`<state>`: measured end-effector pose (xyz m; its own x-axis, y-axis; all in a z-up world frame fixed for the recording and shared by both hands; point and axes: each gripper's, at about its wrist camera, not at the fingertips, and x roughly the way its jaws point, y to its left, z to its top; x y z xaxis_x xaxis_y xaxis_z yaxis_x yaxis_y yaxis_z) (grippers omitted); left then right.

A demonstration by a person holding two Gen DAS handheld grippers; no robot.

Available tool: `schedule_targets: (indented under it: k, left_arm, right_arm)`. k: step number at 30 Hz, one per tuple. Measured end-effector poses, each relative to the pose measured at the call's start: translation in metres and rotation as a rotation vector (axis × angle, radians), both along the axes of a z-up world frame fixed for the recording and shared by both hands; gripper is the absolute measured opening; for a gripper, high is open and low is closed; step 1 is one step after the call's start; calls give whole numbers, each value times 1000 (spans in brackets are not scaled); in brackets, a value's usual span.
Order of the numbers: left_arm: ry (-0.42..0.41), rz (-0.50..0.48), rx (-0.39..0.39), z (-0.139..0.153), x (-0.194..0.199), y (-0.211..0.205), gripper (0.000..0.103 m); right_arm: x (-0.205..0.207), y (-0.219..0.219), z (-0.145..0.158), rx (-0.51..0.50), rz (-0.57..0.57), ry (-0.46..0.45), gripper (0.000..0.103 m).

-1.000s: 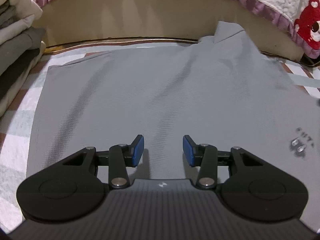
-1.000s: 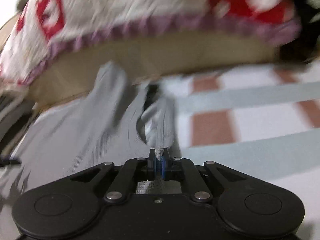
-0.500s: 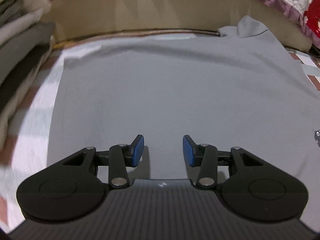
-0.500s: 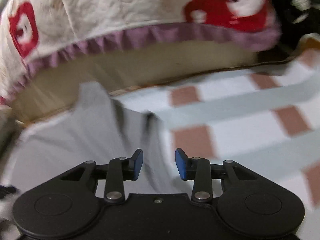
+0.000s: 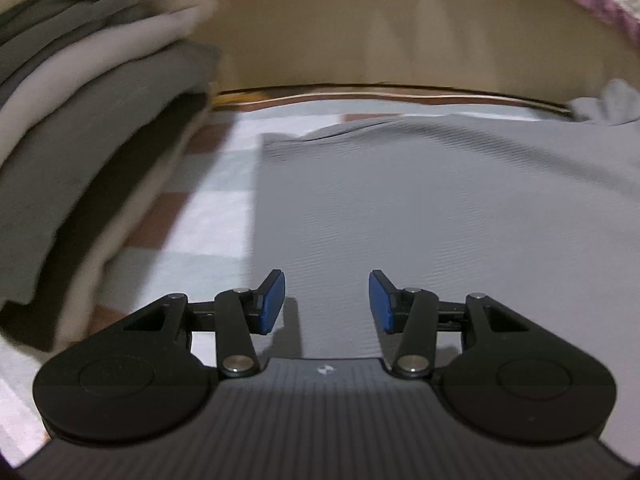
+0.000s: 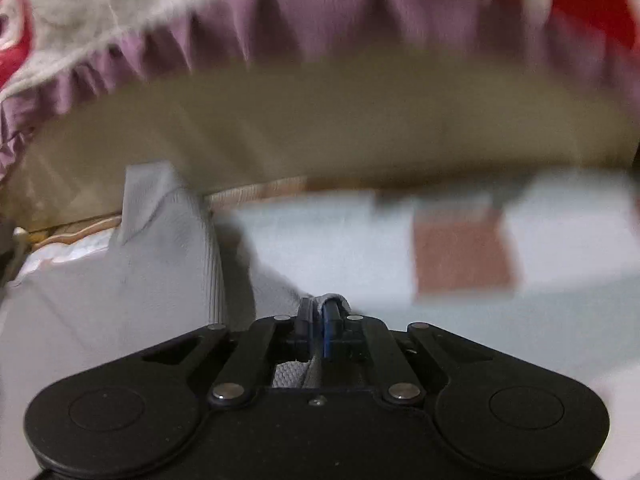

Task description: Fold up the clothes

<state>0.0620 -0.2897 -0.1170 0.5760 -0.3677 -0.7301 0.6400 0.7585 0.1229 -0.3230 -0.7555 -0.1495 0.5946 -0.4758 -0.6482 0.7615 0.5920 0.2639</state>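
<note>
Home bedroom: checked bedsheet (image 5: 208, 216), frilled quilt (image 6: 280, 16), stack of folded clothes (image 5: 92, 128).

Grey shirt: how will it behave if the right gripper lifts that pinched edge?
Probably floppy: the grey shirt ripples, and its edge bunches in the right gripper. Likely light; thin knit. The rest would probably drag across the checked sheet.
</note>
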Motion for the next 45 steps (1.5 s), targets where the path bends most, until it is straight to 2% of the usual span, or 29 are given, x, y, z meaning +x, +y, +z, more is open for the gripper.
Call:
schedule_targets:
  k: [2, 4, 8, 11, 14, 16, 18, 20, 21, 22, 24, 25, 26, 27, 28, 29, 31, 34, 35, 37, 38, 41, 44, 45]
  left_arm:
    - [-2, 34, -10, -3, 10, 9, 46]
    - [0, 53, -20, -6, 21, 14, 46]
    - [18, 84, -61, -9, 43, 20, 46]
    - [42, 111, -117, -8, 61, 22, 48]
    - [39, 81, -145, -6, 83, 13, 48]
    - [52, 48, -162, -5, 96, 2, 52]
    - [94, 27, -173, -7, 108, -10, 56]
    - [110, 23, -175, -12, 116, -19, 56]
    - [111, 23, -174, -15, 119, -23, 56]
    - [111, 23, -174, -18, 122, -27, 56]
    - [104, 21, -175, -23, 126, -35, 58]
    - [86, 8, -175, -24, 126, -37, 58]
    - [72, -14, -167, -26, 125, -40, 56]
    - [56, -41, -150, -26, 125, -43, 32]
    - [38, -75, -120, -24, 124, -46, 13]
    - [27, -97, -93, -21, 124, -50, 7]
    - [-19, -101, -69, -10, 126, -56, 6]
    - [-149, -87, -79, 9, 127, -61, 3]
    - [-176, -77, -84, 13, 129, -62, 3]
    - [-133, -57, -109, 11, 133, -62, 3]
    - [-107, -50, -115, 8, 135, -61, 3]
    - [-65, -31, -112, -2, 137, -56, 3]
    - [-21, -27, -168, -6, 142, -46, 3]
    - [1, -30, -191, -8, 145, -44, 3]
  right_arm:
    - [-20, -7, 13, -22, -127, -123, 5]
    - [-20, -12, 12, -33, -175, -101, 5]
    - [18, -10, -4, -6, -111, 184, 10]
    - [28, 4, 8, -58, -133, 211, 22]
    - [45, 14, 28, -126, -119, 196, 23]
    - [59, 21, 42, -183, -90, 187, 24]
    - [81, 31, 57, -238, -33, 246, 38]
    - [102, 30, 64, -198, -34, 379, 50]
    - [104, 24, 63, -129, -51, 441, 54]
    - [107, 17, 62, -61, -69, 501, 56]
    - [100, 5, 59, 11, -102, 548, 56]
    - [97, 4, 62, -6, -119, 565, 56]
    - [94, 3, 65, -23, -136, 582, 56]
    - [92, 3, 68, -40, -152, 599, 56]
    - [91, 6, 72, -74, -148, 595, 58]
    - [94, 11, 77, -115, -107, 565, 58]
    - [100, 21, 86, -196, -24, 503, 58]
    - [116, 22, 97, -237, 153, 292, 62]
    - [124, 18, 98, -207, 181, 233, 68]
    - [143, 5, 96, -129, 206, 136, 70]
    - [153, -3, 92, -90, 204, 114, 70]
    - [186, -25, 74, -6, 207, 127, 70]
    - [206, -32, 59, -7, 198, 187, 70]
    - [210, -33, 54, 12, 225, 187, 70]
